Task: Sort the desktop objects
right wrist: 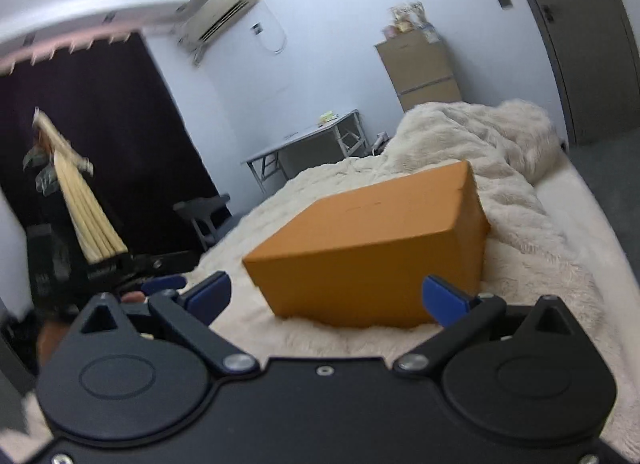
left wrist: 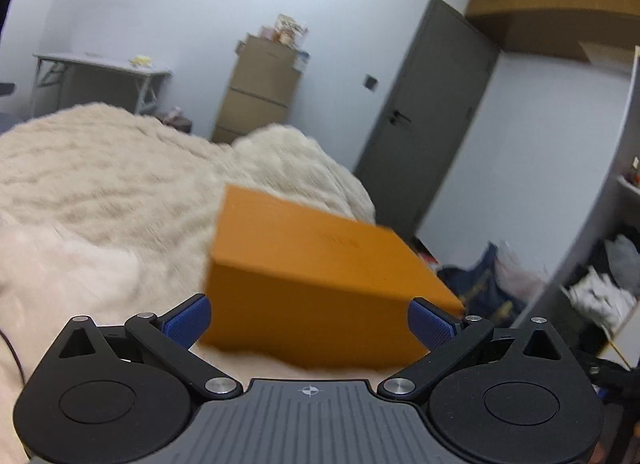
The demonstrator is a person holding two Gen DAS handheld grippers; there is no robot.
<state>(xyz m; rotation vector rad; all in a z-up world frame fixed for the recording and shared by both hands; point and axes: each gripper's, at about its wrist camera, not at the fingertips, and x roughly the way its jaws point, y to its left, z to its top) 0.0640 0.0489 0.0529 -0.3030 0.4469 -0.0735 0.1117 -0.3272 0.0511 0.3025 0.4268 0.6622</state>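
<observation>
Left wrist view: left gripper [left wrist: 309, 318] spread wide, blue pads [left wrist: 188, 320] flanking the near face of an orange box [left wrist: 320, 288], grasping nothing. Box lying closed on a fluffy cream blanket [left wrist: 100, 192], smeared by motion blur, lid lettering unreadable. Contact between pads and box impossible to judge. Grey door [left wrist: 424, 124] and tan cabinet [left wrist: 260, 88] behind; clutter at right too blurred to name.

Right wrist view: right gripper [right wrist: 328, 300] likewise wide open, empty, short of the same orange box [right wrist: 372, 252] on the blanket [right wrist: 520, 200]. Far left edge dark and murky, with what looks like the other gripper only partly in sight.
</observation>
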